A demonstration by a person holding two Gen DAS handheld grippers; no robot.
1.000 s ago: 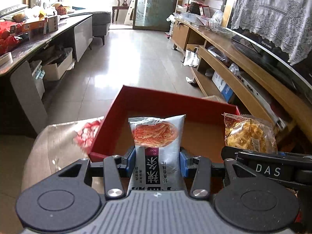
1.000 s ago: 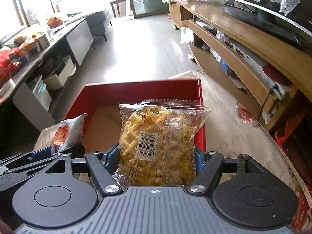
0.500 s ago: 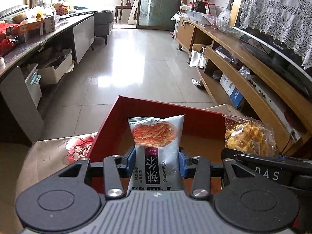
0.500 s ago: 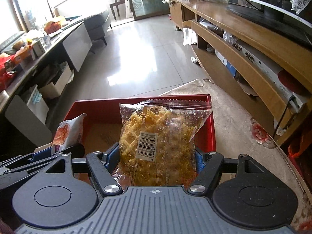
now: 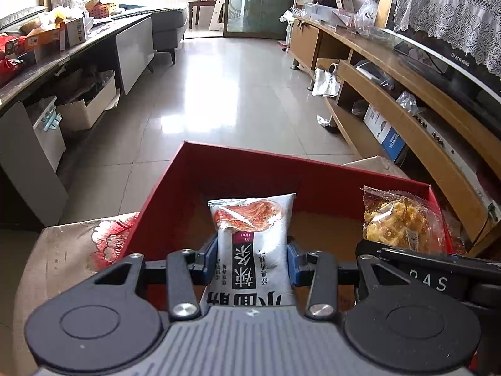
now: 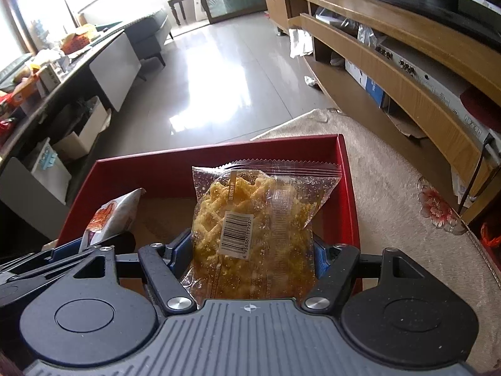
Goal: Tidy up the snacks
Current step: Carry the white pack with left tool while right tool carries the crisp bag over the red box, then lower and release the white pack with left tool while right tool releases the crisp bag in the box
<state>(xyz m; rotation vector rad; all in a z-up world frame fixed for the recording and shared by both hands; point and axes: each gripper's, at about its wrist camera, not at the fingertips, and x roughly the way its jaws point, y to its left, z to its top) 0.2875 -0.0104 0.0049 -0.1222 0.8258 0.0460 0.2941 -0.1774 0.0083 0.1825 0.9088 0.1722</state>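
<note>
My left gripper (image 5: 252, 258) is shut on a white snack packet (image 5: 253, 244) with a red picture, held upright over the near part of an open red box (image 5: 238, 169). My right gripper (image 6: 252, 250) is shut on a clear bag of yellow crisps (image 6: 253, 216) with a barcode label, held over the same red box (image 6: 347, 181), to the right of the left gripper. The crisps bag also shows in the left wrist view (image 5: 400, 222), and the white packet in the right wrist view (image 6: 112, 213). The box's brown floor looks bare.
The box sits on a beige floral cloth (image 6: 391, 194) over a low table. A long wooden TV cabinet (image 6: 407, 72) runs along the right. A dark desk (image 5: 62, 59) with boxes under it lines the left. Glossy tiled floor (image 5: 225, 94) lies ahead.
Both grippers have tilted and shifted so that the box's far wall sits lower in view; both packets stay gripped over the box.
</note>
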